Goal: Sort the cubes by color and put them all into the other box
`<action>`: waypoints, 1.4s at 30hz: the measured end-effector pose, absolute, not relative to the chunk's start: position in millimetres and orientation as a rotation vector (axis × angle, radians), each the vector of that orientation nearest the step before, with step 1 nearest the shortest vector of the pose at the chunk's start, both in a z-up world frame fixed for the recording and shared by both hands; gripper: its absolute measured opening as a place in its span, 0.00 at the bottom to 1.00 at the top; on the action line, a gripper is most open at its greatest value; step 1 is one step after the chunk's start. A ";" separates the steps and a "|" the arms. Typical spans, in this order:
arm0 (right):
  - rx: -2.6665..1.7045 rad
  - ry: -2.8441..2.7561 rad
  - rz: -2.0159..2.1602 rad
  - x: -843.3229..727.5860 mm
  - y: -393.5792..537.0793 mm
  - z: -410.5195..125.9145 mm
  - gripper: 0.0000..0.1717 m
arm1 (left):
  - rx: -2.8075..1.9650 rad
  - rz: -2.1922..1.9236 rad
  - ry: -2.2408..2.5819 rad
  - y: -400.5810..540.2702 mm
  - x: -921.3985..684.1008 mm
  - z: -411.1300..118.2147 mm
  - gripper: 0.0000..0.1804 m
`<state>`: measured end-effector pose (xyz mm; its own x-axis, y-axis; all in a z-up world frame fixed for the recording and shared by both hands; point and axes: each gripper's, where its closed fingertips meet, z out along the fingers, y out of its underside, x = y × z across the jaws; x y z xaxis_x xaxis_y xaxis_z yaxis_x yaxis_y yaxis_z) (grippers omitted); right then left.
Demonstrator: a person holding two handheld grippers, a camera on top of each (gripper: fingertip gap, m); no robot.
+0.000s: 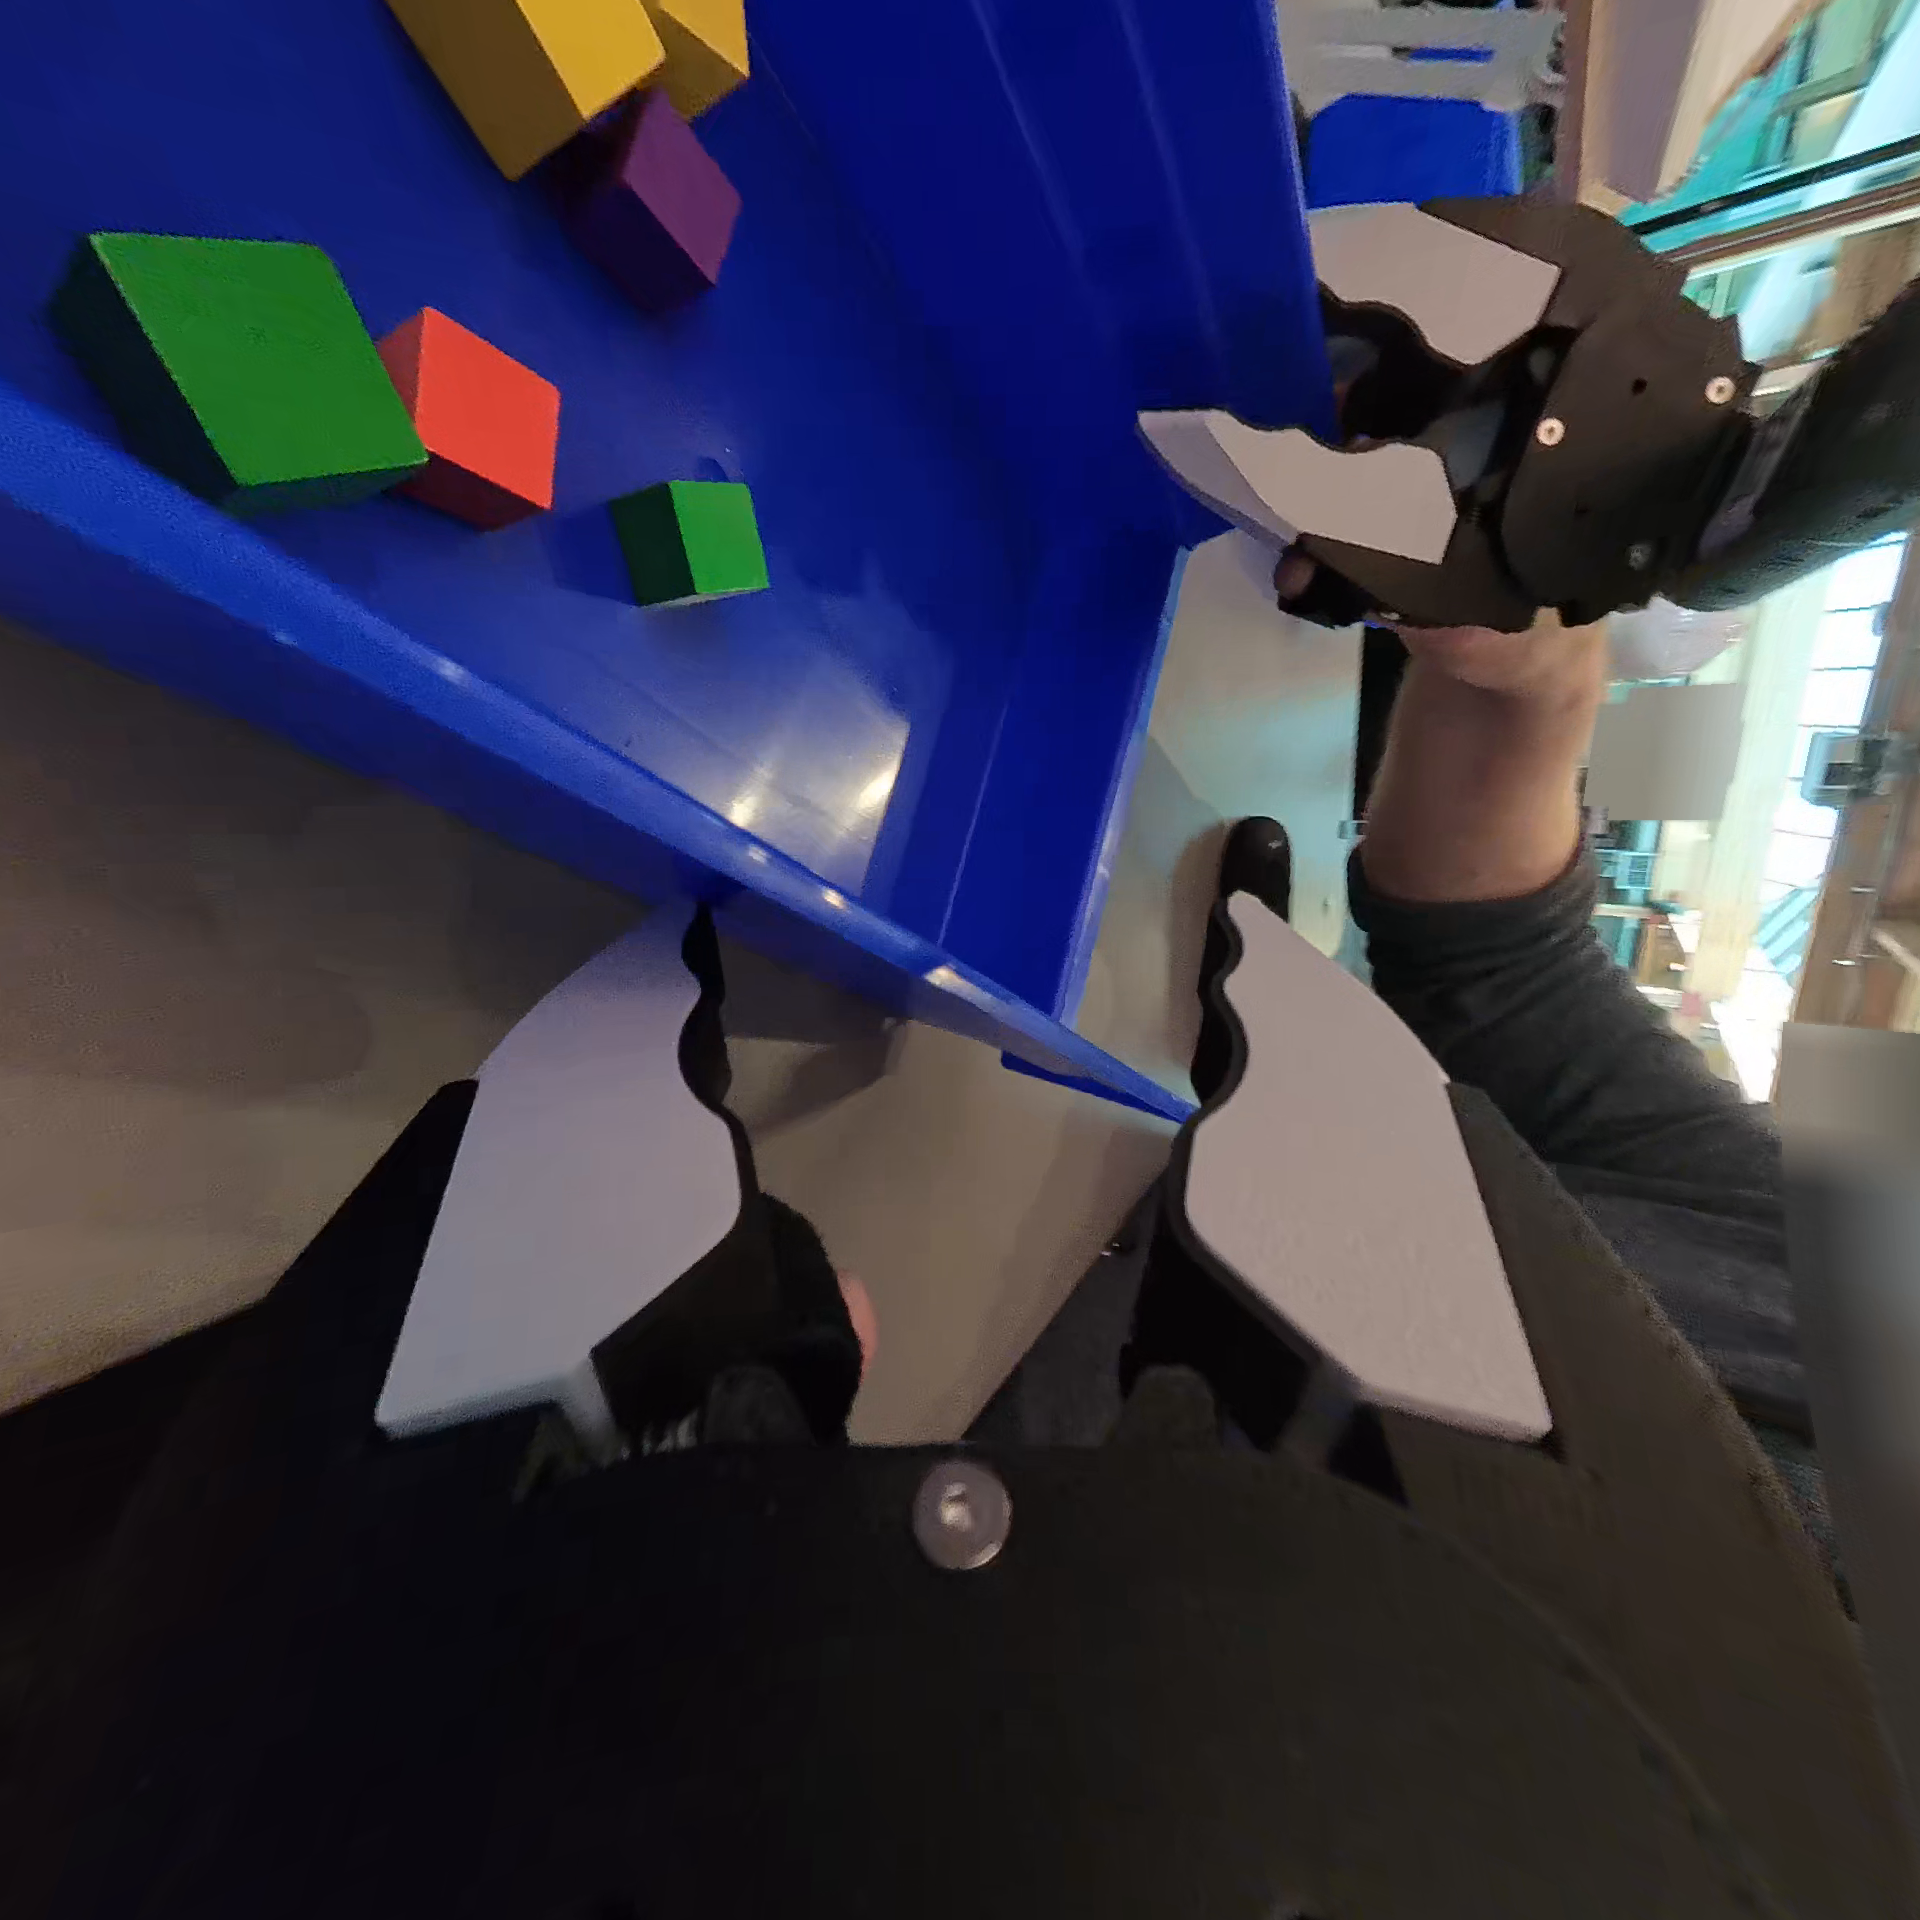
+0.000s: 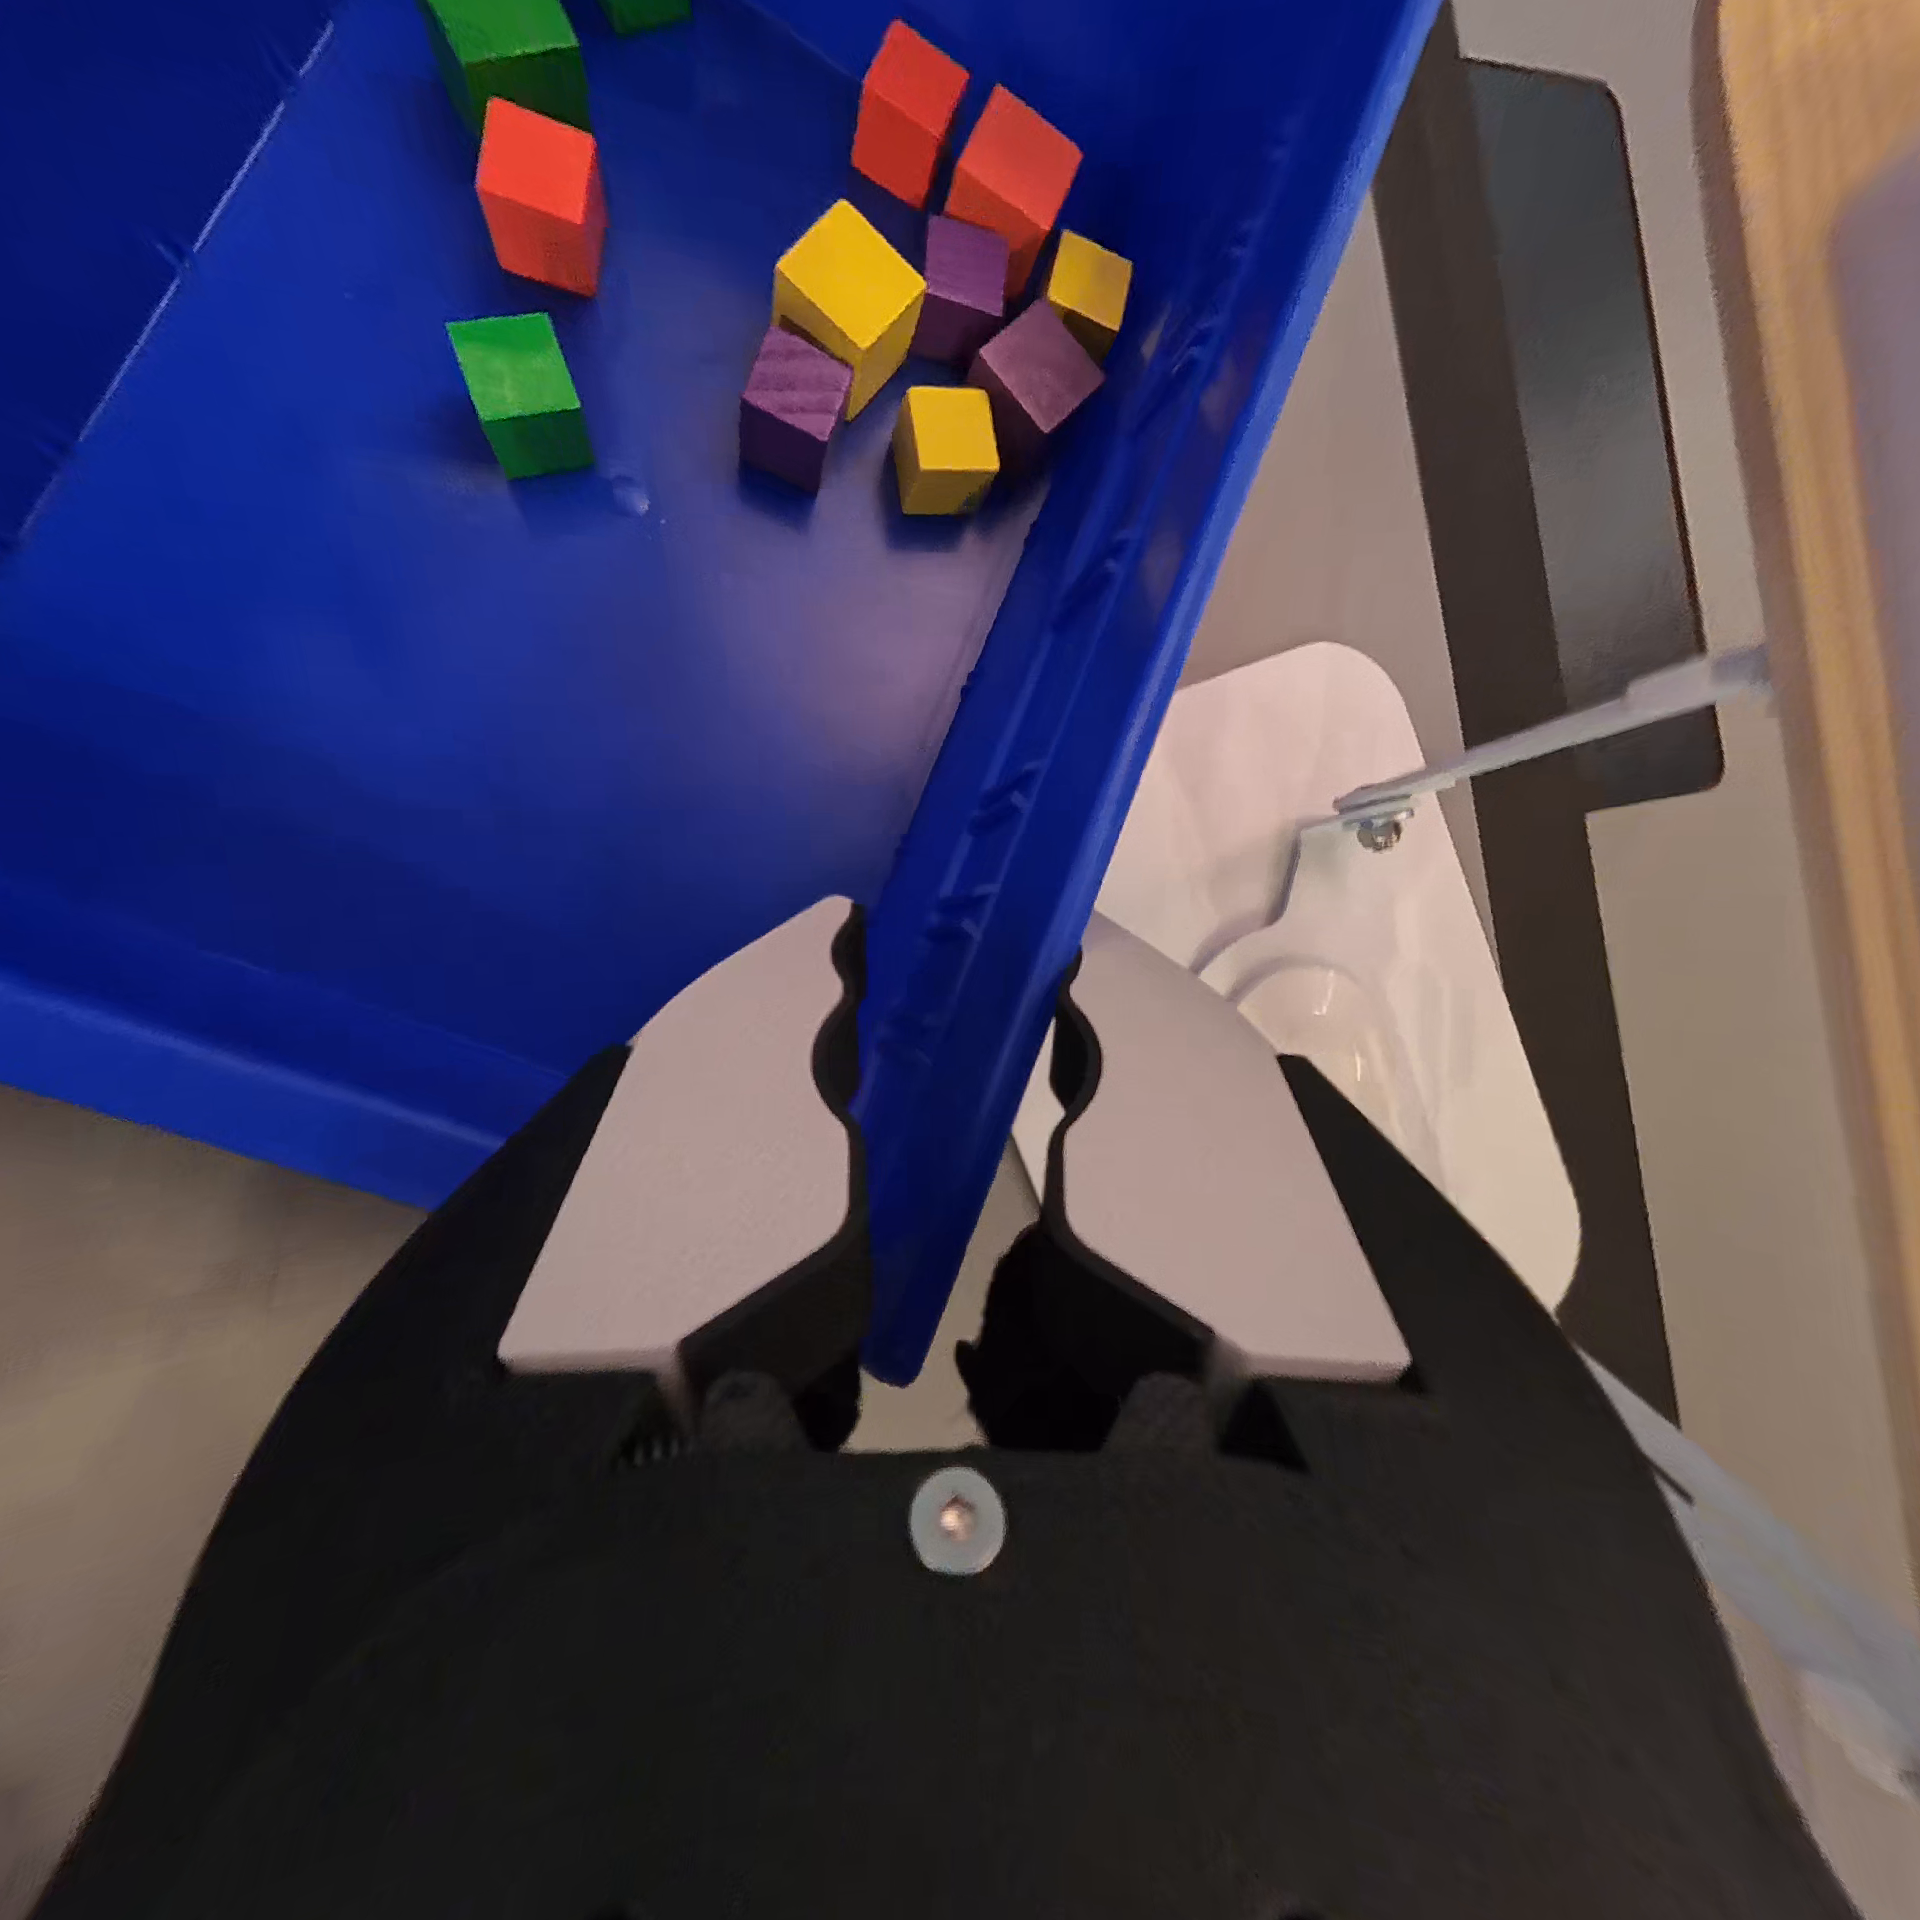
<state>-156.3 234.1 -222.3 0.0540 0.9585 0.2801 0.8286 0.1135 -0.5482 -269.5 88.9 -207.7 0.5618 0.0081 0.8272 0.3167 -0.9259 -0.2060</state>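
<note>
Inside the blue box (image 2: pixel 436 727), broad bare floor across the centre and lower left of the right wrist view, wide enough to reach into; blocked at upper right by a tight huddle of yellow, purple and red cubes (image 2: pixel 940 301) against the side wall (image 2: pixel 1049 831), itself clamped by the right gripper (image 2: pixel 961 1049). Looser gaps at upper left round a green cube (image 2: pixel 516 393). In the left wrist view, open tabletop (image 1: pixel 260 1039) at left below the rim

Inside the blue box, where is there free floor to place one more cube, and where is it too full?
Free: the wide bare floor of the blue box nearest the right gripper, which clamps the box wall, below the green cube. Crowded: the yellow and purple cubes clustered against that wall, red cubes behind.
</note>
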 end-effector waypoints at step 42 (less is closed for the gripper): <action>-1.824 -1.465 0.489 -357.5 224.7 -228.8 0.49 | -2.693 -0.831 0.024 289.0 -508.1 -232.5 0.43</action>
